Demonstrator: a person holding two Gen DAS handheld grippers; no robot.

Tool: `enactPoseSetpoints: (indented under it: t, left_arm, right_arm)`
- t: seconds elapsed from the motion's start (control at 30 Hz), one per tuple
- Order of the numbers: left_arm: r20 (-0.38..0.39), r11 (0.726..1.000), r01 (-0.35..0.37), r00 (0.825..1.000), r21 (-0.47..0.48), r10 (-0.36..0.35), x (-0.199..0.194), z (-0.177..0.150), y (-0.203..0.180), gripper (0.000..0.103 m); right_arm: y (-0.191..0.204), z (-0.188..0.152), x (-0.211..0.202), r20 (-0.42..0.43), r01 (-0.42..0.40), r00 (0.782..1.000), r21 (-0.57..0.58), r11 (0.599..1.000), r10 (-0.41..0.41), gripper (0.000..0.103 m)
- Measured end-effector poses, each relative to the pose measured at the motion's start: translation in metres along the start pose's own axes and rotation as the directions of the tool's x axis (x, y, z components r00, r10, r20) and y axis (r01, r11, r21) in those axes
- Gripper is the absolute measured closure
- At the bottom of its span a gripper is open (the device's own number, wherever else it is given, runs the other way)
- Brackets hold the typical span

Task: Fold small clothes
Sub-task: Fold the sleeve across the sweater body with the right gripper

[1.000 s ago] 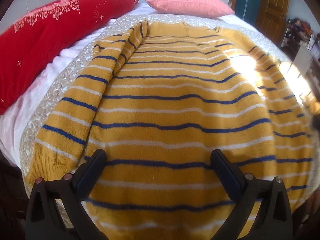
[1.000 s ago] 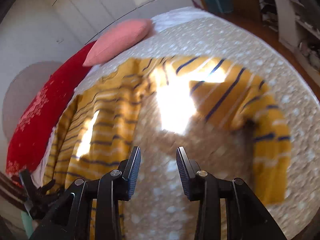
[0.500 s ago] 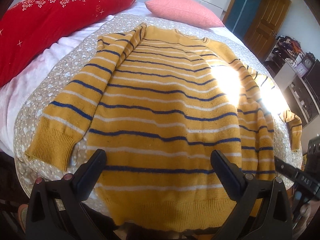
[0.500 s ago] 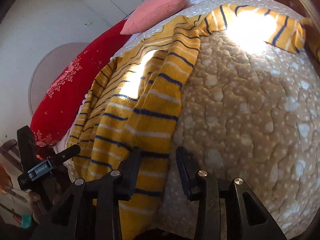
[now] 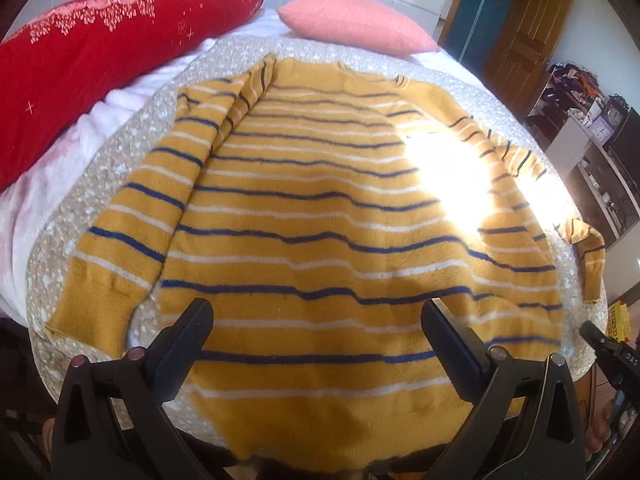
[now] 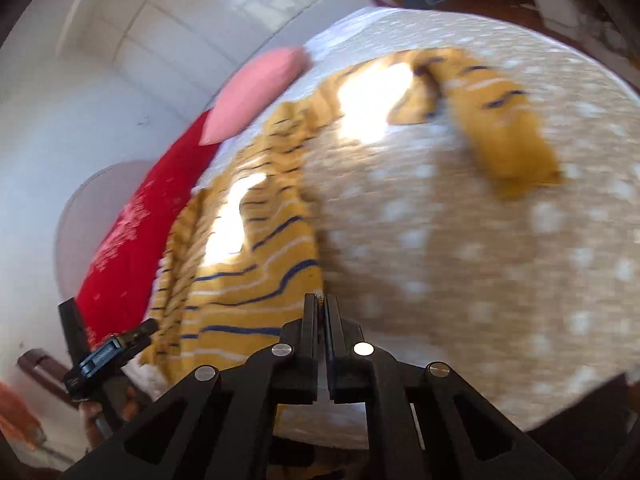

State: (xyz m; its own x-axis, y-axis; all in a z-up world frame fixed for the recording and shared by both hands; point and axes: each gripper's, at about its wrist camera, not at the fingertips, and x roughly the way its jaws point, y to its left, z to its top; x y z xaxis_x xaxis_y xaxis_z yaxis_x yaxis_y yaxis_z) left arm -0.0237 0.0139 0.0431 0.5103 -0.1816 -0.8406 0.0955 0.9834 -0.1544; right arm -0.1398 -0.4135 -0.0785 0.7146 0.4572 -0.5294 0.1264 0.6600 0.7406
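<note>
Left wrist view: a mustard knit sweater point(image 5: 320, 216) with navy and white stripes lies flat on the dotted beige blanket point(image 5: 120, 168). The left gripper point(image 5: 316, 332) hovers above its hem, jaws spread wide, empty.

Right wrist view, blurred: the right gripper point(image 6: 320, 304) is clamped on the sweater's point(image 6: 256, 280) edge; bare blanket point(image 6: 460, 260) spreads beside it.

The only readable lettering is "DAS", white on the black body of the right gripper point(image 5: 618, 354) at the lower right edge of the left wrist view. The label on the left gripper point(image 6: 108, 354) is too blurred to read.
</note>
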Motion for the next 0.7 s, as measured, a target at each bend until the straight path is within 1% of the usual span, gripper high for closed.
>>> enactPoseSetpoints:
  t: [0.03, 0.07, 0.17, 0.2, 0.23, 0.3, 0.33, 0.37, 0.4, 0.43, 0.47, 0.5, 0.53, 0.6, 0.67, 0.7]
  left_arm:
    - [-0.015, 1.000, 0.003, 1.000, -0.008, -0.003, 0.006, -0.001, 0.000, 0.000]
    - [-0.027, 1.000, 0.013, 1.000, -0.016, -0.013, 0.010, -0.003, -0.001, 0.000]
    - [-0.011, 1.000, 0.016, 1.000, 0.005, -0.016, 0.011, -0.006, -0.010, 0.000]
    - [-0.007, 1.000, 0.023, 1.000, 0.013, -0.023, 0.009, -0.007, -0.012, 0.000]
    - [-0.007, 0.999, 0.032, 0.999, 0.018, -0.031, 0.007, -0.007, -0.014, 0.000]
    - [-0.003, 0.999, 0.039, 0.999, 0.029, -0.039, 0.001, -0.007, -0.018, 0.000]
    - [0.002, 0.999, 0.039, 0.999, 0.035, -0.039, -0.001, -0.007, -0.019, 0.000]
    - [0.007, 0.999, 0.035, 0.999, 0.041, -0.036, -0.004, -0.008, -0.019, 0.000]
    - [0.010, 0.998, 0.032, 0.999, 0.046, -0.033, -0.007, -0.009, -0.020, 0.000]
    - [0.013, 0.998, 0.031, 0.999, 0.047, -0.032, -0.008, -0.009, -0.019, 0.000]
    - [0.015, 0.998, 0.032, 0.999, 0.046, -0.032, -0.009, -0.009, -0.019, 0.000]
    - [0.014, 0.998, 0.035, 0.999, 0.043, -0.036, -0.010, -0.009, -0.018, 0.000]
    - [0.008, 0.998, 0.038, 0.999, 0.041, -0.038, -0.011, -0.009, -0.017, 0.000]
    - [0.011, 0.998, 0.043, 0.999, 0.038, -0.043, -0.011, -0.010, -0.017, 0.000]
    - [0.011, 0.998, 0.048, 0.999, 0.040, -0.048, -0.012, -0.010, -0.018, 0.000]
    - [0.013, 0.998, 0.049, 0.999, 0.041, -0.049, -0.012, -0.011, -0.018, 0.000]
  right_arm:
    - [-0.007, 0.000, -0.009, 0.021, 0.032, 0.999, 0.008, 0.999, -0.032, 0.100]
    - [-0.014, 0.000, -0.018, 0.047, 0.033, 0.998, 0.025, 0.999, -0.034, 0.099]
    - [-0.034, 0.010, -0.036, 0.113, -0.017, 0.994, 0.107, 0.994, 0.005, 0.097]
    - [-0.037, 0.015, -0.037, 0.131, -0.043, 0.991, 0.131, 0.991, 0.025, 0.089]
    - [-0.032, 0.020, -0.030, 0.146, -0.068, 0.988, 0.150, 0.986, 0.046, 0.063]
    - [-0.031, 0.031, -0.021, 0.184, -0.096, 0.981, 0.193, 0.977, 0.060, 0.033]
    - [-0.030, 0.037, -0.017, 0.213, -0.114, 0.975, 0.219, 0.969, 0.066, 0.032]
    - [-0.030, 0.045, -0.013, 0.240, -0.150, 0.967, 0.246, 0.958, 0.089, 0.032]
    - [-0.033, 0.053, -0.011, 0.271, -0.199, 0.955, 0.279, 0.939, 0.121, 0.032]
    - [-0.038, 0.060, -0.010, 0.312, -0.245, 0.939, 0.321, 0.915, 0.142, 0.029]
    - [-0.043, 0.067, -0.008, 0.352, -0.273, 0.926, 0.375, 0.886, 0.136, 0.027]
    - [-0.046, 0.073, -0.004, 0.384, -0.284, 0.917, 0.431, 0.856, 0.111, 0.024]
    - [-0.053, 0.080, -0.003, 0.409, -0.295, 0.908, 0.473, 0.830, 0.089, 0.024]
    - [-0.066, 0.090, 0.001, 0.435, -0.299, 0.899, 0.536, 0.789, 0.044, 0.025]
    - [-0.079, 0.095, 0.003, 0.433, -0.283, 0.901, 0.602, 0.747, -0.007, 0.039]
    - [-0.083, 0.096, 0.003, 0.424, -0.272, 0.906, 0.623, 0.734, -0.024, 0.064]
